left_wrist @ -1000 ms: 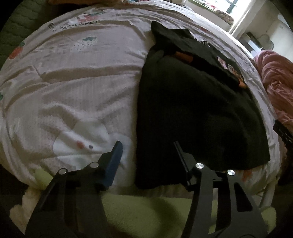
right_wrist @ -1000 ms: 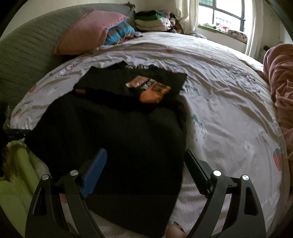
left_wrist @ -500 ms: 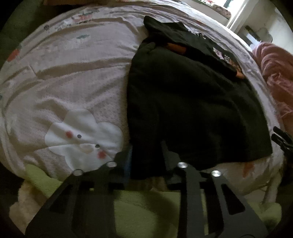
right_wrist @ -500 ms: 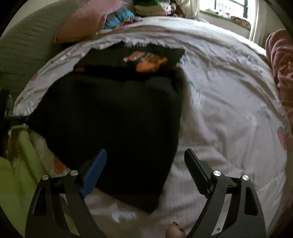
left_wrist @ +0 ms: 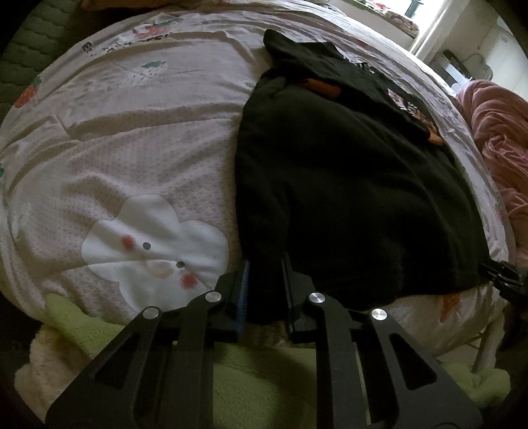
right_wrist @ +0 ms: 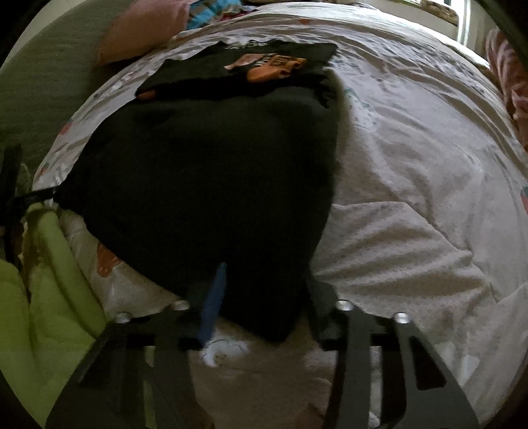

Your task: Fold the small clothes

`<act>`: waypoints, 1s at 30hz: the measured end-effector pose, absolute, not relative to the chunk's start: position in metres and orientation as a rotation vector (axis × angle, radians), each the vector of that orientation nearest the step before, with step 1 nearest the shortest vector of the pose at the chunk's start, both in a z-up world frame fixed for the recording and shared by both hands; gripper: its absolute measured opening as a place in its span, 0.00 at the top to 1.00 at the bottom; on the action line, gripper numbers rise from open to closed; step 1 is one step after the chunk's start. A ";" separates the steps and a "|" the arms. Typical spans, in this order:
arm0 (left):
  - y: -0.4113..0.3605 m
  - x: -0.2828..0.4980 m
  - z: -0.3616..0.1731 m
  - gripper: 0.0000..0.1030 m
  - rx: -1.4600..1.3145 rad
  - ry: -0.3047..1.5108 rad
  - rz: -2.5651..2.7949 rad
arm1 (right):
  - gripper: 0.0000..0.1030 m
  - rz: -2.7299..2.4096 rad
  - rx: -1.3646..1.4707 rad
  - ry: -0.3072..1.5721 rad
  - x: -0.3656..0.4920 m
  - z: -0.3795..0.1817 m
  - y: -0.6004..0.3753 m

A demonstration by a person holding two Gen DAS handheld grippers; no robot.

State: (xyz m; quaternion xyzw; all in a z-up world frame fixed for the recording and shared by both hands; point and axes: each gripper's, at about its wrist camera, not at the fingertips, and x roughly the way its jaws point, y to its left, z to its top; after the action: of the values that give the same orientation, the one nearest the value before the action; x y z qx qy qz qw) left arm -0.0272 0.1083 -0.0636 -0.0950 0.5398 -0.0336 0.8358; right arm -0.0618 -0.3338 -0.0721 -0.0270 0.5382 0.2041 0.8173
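Left wrist view is showing the left gripper (left_wrist: 264,290) pinching the near left corner of a black knitted garment (left_wrist: 346,184) that is lying spread flat on a pale pink quilted bed cover (left_wrist: 138,138) printed with strawberries and a white cloud face. Its jaws have just been closing, and the dark cloth is now bunching up between the blue pad (left_wrist: 243,297) and the black finger opposite, so this tool is clenching the hem corner. A lime-green fleecy blanket (left_wrist: 257,373) is showing along the near edge of the bed, under the gripper. On the far end of the black garment a second dark piece with an orange print (left_wrist: 325,87) is resting. A crumpled pink blanket (left_wrist: 495,138) is lying at the right side of the bed.

Right wrist view is showing the right gripper (right_wrist: 264,297) straddling the near right corner of the same black knitted garment (right_wrist: 204,171). Its jaws have just been closing too, with the cloth corner sitting between the blue pad (right_wrist: 213,303) and the dark finger on the other side; the frame is blurring, and I cannot tell whether the pads are pressing on the fabric yet. A pink pillow (right_wrist: 142,29) is leaning against the green quilted headboard (right_wrist: 43,76) at the far left.
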 end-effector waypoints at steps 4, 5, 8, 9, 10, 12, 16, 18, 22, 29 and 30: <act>0.109 -0.026 -0.064 0.91 -0.200 1.145 -0.070 | 0.90 0.441 -0.133 1.101 -0.066 -0.064 -0.323; 0.109 -0.026 -0.064 0.94 -0.200 1.146 -0.072 | 0.91 0.444 -0.144 1.087 -0.066 -0.061 -0.322; 0.109 -0.028 -0.059 0.97 -0.194 1.132 -0.077 | 0.92 0.465 -0.103 1.041 -0.063 -0.048 -0.329; 0.109 -0.029 -0.058 0.97 -0.195 1.126 -0.078 | 0.92 0.467 -0.097 1.022 -0.063 -0.043 -0.330; 0.111 -0.030 -0.054 0.97 -0.203 1.114 -0.077 | 0.92 0.472 -0.089 0.995 -0.062 -0.035 -0.332; 0.115 -0.030 -0.047 0.98 -0.218 1.093 -0.074 | 0.92 0.474 -0.072 0.959 -0.060 -0.024 -0.337; 0.123 -0.032 -0.028 0.98 -0.238 1.036 -0.063 | 0.92 0.476 -0.026 0.892 -0.055 -0.005 -0.348; 0.126 -0.032 -0.019 0.98 -0.244 1.010 -0.060 | 0.92 0.476 -0.011 0.868 -0.053 0.002 -0.351; 0.130 -0.028 -0.007 0.98 -0.264 0.978 -0.058 | 0.92 0.486 0.027 0.812 -0.049 0.017 -0.359; 0.130 -0.011 0.017 0.98 -0.278 0.926 -0.049 | 0.92 0.476 0.097 0.745 -0.038 0.034 -0.365; 0.129 -0.008 0.022 0.98 -0.276 0.916 -0.045 | 0.92 0.471 0.103 0.736 -0.036 0.036 -0.366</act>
State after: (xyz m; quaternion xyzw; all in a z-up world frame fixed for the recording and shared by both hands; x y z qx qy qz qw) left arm -0.0079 0.1295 0.0219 -0.1328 0.4406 -0.0219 0.8876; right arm -0.0362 -0.3657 0.0364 0.0501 0.3562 0.2281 0.9048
